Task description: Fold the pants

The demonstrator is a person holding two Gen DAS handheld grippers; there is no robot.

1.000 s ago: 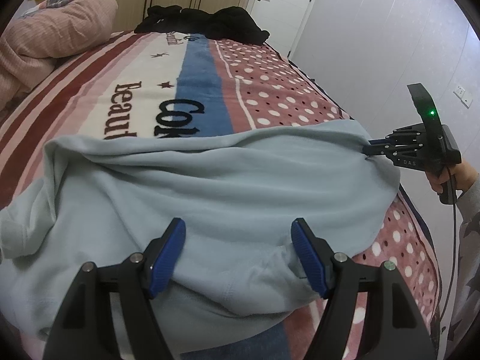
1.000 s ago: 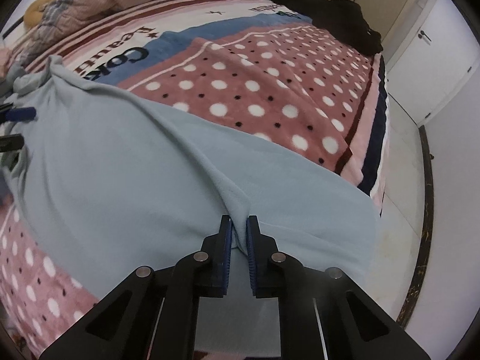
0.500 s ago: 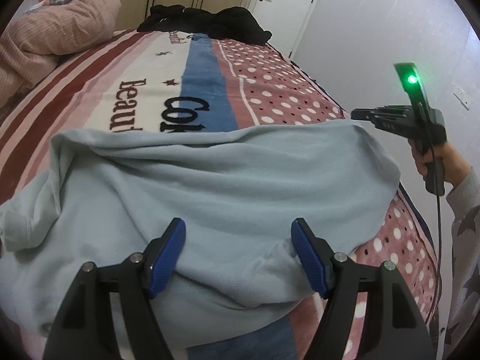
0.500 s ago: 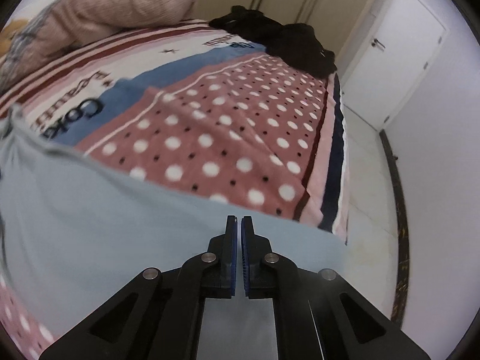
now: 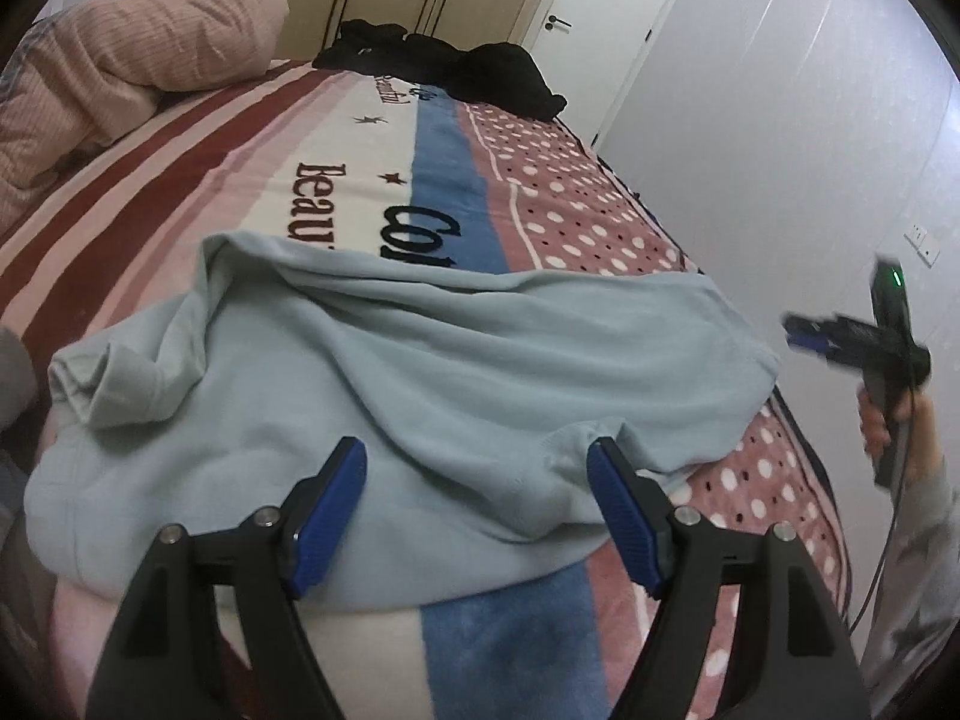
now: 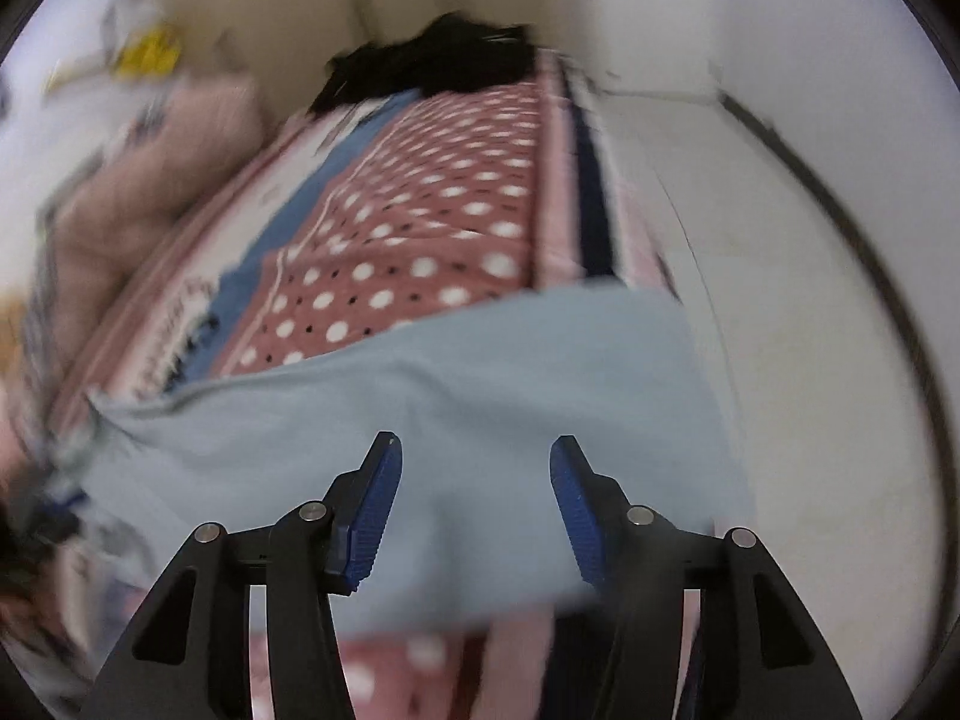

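Light blue pants [image 5: 456,372] lie folded and rumpled across the near end of the bed, with a bunched part at the left. My left gripper [image 5: 477,498] is open and empty, just above their near edge. My right gripper [image 6: 474,498] is open and empty above the pants [image 6: 456,396] near the bed's right side; its view is blurred. In the left wrist view the right gripper [image 5: 804,339] is held off the bed's right edge, apart from the cloth.
The bed has a patterned blanket [image 5: 564,204] with dots, stripes and lettering. A pink quilt [image 5: 120,72] is piled at the far left. Dark clothes [image 5: 456,69] lie at the far end. A white wall and a door [image 5: 606,18] stand to the right.
My right gripper let go of the pants' right edge, pulled away off the bed's side and opened. The pants settled flat. My left gripper stayed open and rose a little.
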